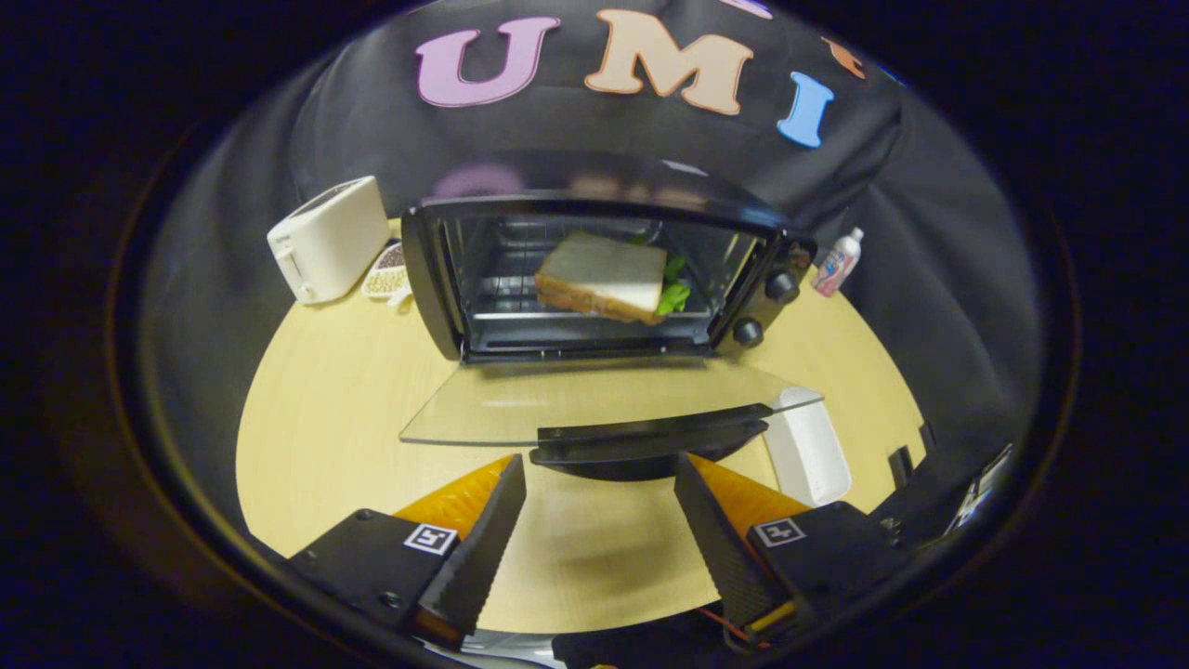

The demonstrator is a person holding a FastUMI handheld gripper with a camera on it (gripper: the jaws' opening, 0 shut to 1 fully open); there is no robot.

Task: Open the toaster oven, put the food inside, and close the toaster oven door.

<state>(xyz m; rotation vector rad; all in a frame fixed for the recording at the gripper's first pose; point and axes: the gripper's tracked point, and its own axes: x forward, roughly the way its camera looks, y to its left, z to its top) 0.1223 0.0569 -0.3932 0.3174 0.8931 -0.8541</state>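
Toaster oven (604, 279) sits on the round wooden table (325, 409), door (594, 409) dropped fully open and lying flat toward the camera, glass pane see-through, dark handle (650, 444) along its near edge. Sandwich (604, 276) is already inside on the rack: white bread on top, green leaves sticking out on the knob side. So open step looks done, food-in step looks done; what's left, as I judge it, is only swinging the door up and shut. Gripper (599, 497) is empty, fingers spread wide apart, nothing between them but bare tabletop; tips sit just short of the door handle, one on each side of its middle, not touching as far as I can tell. Looks lined up to get under or onto the handle for the lift. Two control knobs (766, 307) on the oven's side panel, untouched. Clutter: white pop-up toaster (325, 237) beside the oven on the far side from the knobs, a small patterned item (385, 274) tucked between it and the oven, can't tell what it is; small bottle (839, 262) behind the knob side; white rectangular dish (808, 446) just beside the open door's corner, close enough to watch when the door moves. Door has to clear nothing else.
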